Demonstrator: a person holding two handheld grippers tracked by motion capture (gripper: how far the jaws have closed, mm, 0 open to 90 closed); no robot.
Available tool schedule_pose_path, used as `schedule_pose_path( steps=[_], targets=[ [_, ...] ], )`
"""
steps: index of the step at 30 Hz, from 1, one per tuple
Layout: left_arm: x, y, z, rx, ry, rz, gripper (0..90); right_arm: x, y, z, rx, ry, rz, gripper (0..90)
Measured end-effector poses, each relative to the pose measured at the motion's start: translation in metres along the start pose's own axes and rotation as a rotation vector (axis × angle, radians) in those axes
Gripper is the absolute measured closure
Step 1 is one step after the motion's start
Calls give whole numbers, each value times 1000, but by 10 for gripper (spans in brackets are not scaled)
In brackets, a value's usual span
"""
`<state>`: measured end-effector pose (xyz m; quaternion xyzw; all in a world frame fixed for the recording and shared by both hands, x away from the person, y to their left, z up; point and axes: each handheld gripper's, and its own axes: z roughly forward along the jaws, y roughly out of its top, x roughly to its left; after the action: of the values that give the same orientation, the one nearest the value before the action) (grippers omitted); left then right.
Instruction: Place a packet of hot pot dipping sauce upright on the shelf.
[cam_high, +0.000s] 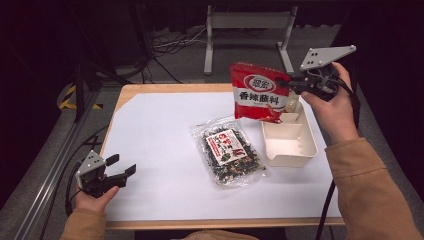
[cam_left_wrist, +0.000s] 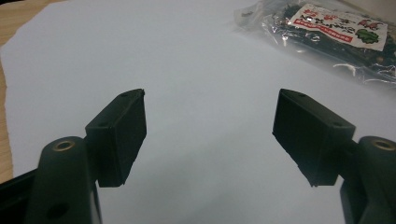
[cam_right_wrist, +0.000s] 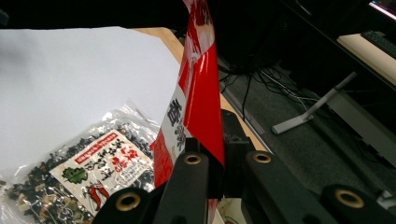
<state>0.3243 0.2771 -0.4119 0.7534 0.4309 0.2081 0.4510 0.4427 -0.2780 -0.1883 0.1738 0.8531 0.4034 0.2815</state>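
- A red packet with white lettering is held in the air by the right gripper, above the far end of a cream tray.
- The packet is pinched at its right edge; in the right gripper view the jaws are seen closed tight on the thin red film, which stands up between them.
- The packet hangs nearly upright, its printed face turned toward the person, and its lower edge is seen just above the tray's far compartment.
- The right hand is raised at the right side of the table, with the grey three-cornered plate on top of the gripper.
- A clear bag of dark dried bits with a red and white label is laid flat on the white sheet, just left of the tray.
- The same bag is seen at the upper right of the left gripper view and at the lower left of the right gripper view.
- The left gripper is kept low at the near left corner of the table, well apart from the bag.
- Its jaws are spread wide, and nothing is held between them; bare white sheet is seen in the gap.
- The tray is divided into compartments and is set near the right edge of the wooden table.
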Motion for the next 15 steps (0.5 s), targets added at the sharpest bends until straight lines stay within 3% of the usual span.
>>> schedule_pose_path(
  steps=[15],
  targets=[
    [0,0,1,4,0,-1,264,-22,-20,-18,17,-43,2,893]
  ],
)
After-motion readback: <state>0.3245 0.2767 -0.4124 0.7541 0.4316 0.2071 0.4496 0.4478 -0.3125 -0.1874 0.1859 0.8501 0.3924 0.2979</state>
